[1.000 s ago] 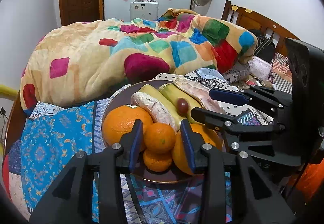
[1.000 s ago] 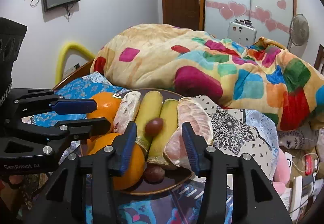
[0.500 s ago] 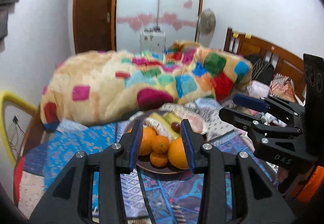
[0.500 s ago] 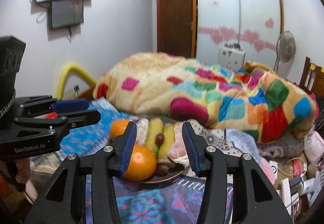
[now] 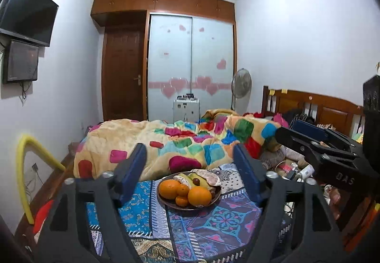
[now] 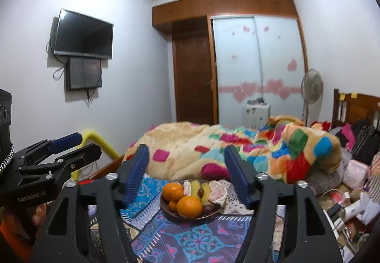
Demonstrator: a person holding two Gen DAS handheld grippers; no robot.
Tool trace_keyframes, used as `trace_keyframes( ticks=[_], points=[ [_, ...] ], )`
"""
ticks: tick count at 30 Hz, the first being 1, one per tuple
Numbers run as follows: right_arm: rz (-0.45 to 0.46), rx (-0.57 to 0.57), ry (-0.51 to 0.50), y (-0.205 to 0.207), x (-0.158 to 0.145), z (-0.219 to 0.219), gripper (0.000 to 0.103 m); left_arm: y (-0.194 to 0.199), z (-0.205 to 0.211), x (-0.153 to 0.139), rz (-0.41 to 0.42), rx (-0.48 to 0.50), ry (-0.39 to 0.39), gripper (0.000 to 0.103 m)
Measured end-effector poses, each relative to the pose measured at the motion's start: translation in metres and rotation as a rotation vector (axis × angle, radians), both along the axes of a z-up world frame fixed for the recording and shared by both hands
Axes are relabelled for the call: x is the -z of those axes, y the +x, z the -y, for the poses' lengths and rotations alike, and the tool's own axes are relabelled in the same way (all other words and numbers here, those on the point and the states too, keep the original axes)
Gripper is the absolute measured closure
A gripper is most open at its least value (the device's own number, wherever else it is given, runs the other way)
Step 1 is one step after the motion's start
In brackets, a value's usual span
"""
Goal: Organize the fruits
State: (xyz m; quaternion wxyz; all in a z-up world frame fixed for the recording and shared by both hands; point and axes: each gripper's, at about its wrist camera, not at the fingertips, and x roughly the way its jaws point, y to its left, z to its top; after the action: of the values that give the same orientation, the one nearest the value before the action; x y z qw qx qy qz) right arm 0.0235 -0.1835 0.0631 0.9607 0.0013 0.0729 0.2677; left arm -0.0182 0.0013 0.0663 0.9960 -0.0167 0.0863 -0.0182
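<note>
A brown plate [image 5: 209,202] [image 6: 215,213] sits on a patterned blue cloth [image 5: 213,222] on the bed. It holds large oranges [image 5: 169,189] [image 6: 189,207], small tangerines [image 5: 182,190], bananas [image 5: 190,177] [image 6: 195,186], pale peeled pomelo pieces [image 5: 210,177] [image 6: 217,191] and small dark fruits [image 5: 195,181] [image 6: 201,191]. My left gripper [image 5: 190,169] is open and empty, held well back from the plate and above it. My right gripper [image 6: 186,163] is open and empty too, also back from the plate. Each gripper shows at the edge of the other's view.
A rumpled patchwork blanket [image 5: 171,144] lies behind the plate. A wooden headboard [image 5: 315,108] and a clutter of bags and small items [image 6: 351,194] are at the right. A yellow rail [image 5: 23,168] stands at the left. A TV [image 6: 83,34], door and wardrobe are beyond.
Both grippers have pulled back and up from right over the plate; the fruit now looks small and far. Their jaws stand wider apart than before.
</note>
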Motion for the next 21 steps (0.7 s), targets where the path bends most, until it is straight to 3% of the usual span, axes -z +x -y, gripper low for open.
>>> trace_keyframes(
  ticks=[4, 8, 21],
  points=[
    [0.037, 0.035, 0.013, -0.018, -0.001, 0.002, 0.015, -0.02, 0.0, -0.003, 0.039, -0.022, -0.005, 0.008],
    [0.064, 0.067, 0.021, -0.027, 0.0, 0.003, 0.0, -0.032, 0.0, -0.002, 0.056, -0.026, -0.017, 0.003],
    [0.094, 0.085, -0.004, -0.043, 0.004, 0.006, 0.0, -0.045, 0.006, -0.001, 0.067, -0.042, 0.021, 0.0]
  ],
)
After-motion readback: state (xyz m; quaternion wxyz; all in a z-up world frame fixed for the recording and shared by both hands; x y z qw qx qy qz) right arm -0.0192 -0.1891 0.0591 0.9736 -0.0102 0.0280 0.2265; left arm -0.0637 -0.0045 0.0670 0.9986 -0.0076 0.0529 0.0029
